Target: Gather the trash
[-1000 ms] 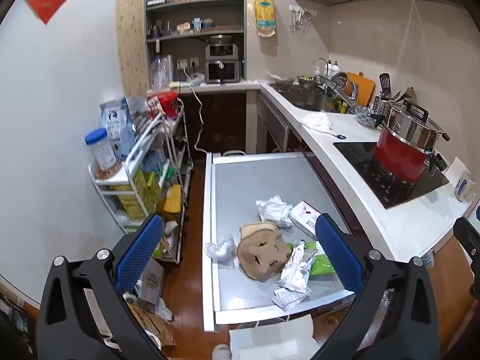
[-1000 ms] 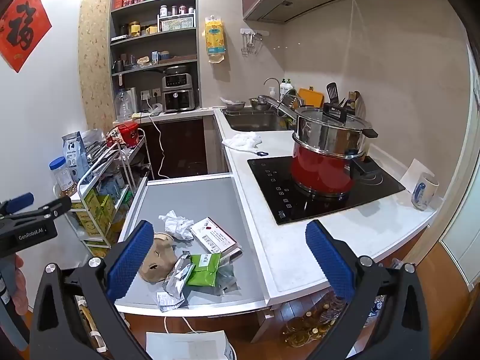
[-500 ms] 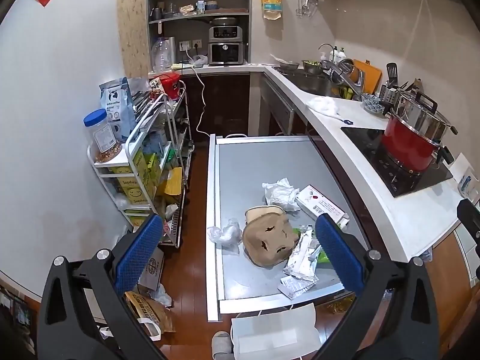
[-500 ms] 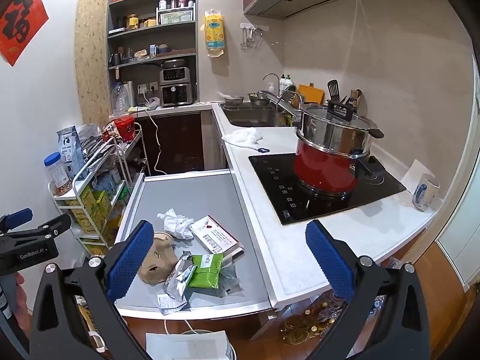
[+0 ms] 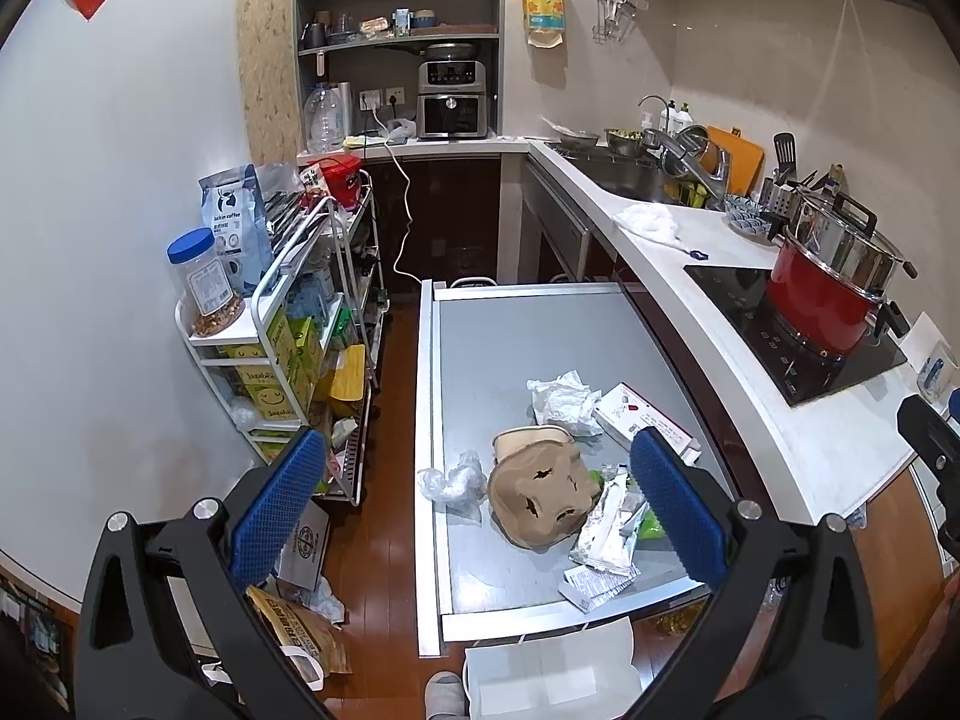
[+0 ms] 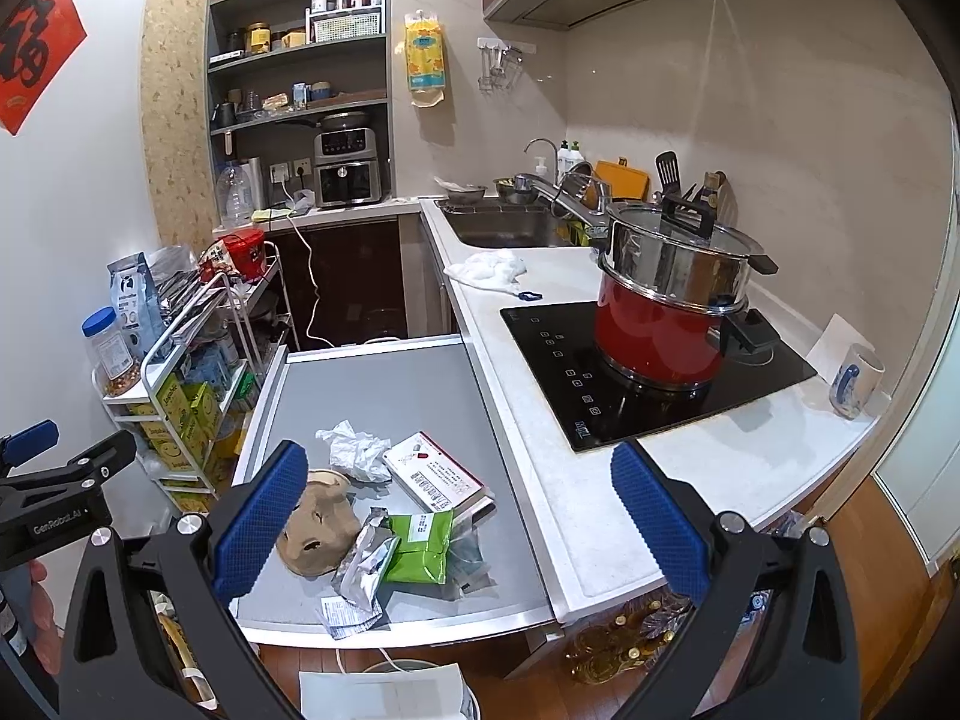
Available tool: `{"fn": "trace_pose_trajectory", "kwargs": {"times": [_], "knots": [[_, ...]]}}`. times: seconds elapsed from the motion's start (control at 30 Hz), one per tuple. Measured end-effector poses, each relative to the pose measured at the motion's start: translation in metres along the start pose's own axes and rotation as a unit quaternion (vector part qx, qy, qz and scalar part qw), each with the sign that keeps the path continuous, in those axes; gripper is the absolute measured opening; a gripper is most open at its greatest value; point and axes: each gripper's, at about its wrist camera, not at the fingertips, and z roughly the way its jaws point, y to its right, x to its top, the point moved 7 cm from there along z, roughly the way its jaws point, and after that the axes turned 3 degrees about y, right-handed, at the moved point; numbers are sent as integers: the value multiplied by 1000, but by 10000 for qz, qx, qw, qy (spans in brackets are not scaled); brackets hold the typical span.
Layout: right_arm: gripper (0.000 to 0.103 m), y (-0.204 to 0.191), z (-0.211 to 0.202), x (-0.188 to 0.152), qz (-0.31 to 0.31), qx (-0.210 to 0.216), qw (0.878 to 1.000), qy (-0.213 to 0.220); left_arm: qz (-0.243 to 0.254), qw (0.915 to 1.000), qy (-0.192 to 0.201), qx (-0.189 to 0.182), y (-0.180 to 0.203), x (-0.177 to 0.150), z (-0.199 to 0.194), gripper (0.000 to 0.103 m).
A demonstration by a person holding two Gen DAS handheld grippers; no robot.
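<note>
A: How is the step in hand best done?

B: A first piece should be picked from the heap of trash lying at the near end of the grey tabletop (image 5: 528, 336). The crumpled brown paper bag (image 5: 540, 495) is judged the easiest start: it stands tallest and is bulky. It should be approached from above and closed on across its width, so that the silver foil wrapper (image 5: 606, 531) touching its right side is not dragged along.

A: And where should it be taken?

B: A white paper bag (image 5: 552, 672) is seen on the floor just below the tabletop's near edge; it is presumed to be the receptacle. The flat pieces, such as the green packet (image 6: 420, 546) and the red and white box (image 6: 435, 474), would be better slid to an edge or pinched at a raised corner.

A: What is held by the left gripper (image 5: 480, 501)?

B: Nothing. Its jaws are spread wide, above the heap and clear of it.

A: And the right gripper (image 6: 456, 519)?

B: Equally wide and empty; no trash is touched. The crumpled white paper (image 6: 354, 450) lies apart from both, further back on the tabletop.
</note>
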Motion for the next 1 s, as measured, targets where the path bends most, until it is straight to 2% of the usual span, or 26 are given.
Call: {"fn": "trace_pose_trajectory", "kwargs": {"times": [1.0], "knots": [[99,-3,8,-6,23,-6,9999,-108,-5,10000,32,73,-4,2,6,101]]}}
